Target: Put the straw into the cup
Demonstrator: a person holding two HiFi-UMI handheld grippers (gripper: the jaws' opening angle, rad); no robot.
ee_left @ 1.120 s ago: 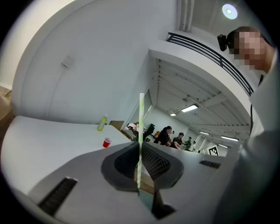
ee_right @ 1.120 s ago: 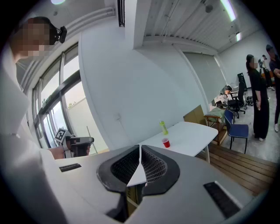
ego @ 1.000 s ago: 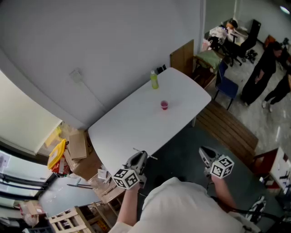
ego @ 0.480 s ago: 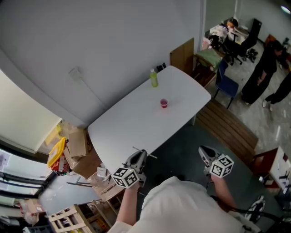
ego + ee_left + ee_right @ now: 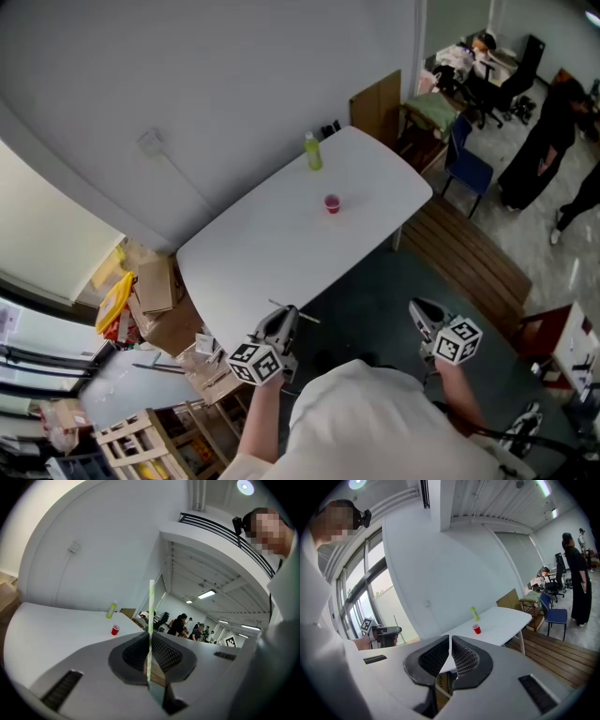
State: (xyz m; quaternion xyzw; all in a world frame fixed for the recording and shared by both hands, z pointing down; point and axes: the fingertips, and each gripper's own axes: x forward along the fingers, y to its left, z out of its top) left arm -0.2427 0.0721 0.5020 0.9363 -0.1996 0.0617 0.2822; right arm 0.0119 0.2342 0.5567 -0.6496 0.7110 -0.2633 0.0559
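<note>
Our left gripper (image 5: 149,665) pinches the straw (image 5: 151,616), which rises beyond its fingertips. Our right gripper (image 5: 449,653) is pressed together on nothing. The cup (image 5: 115,630) stands far ahead of both. The thin straw may swivel in the pinch and tip the light cup.

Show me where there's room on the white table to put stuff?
The white table is mostly bare: the long stretch from the red cup to the near end, and the far end past the cup. The green bottle stands by the wall edge. Beside the near end, cardboard boxes are piled close.
</note>
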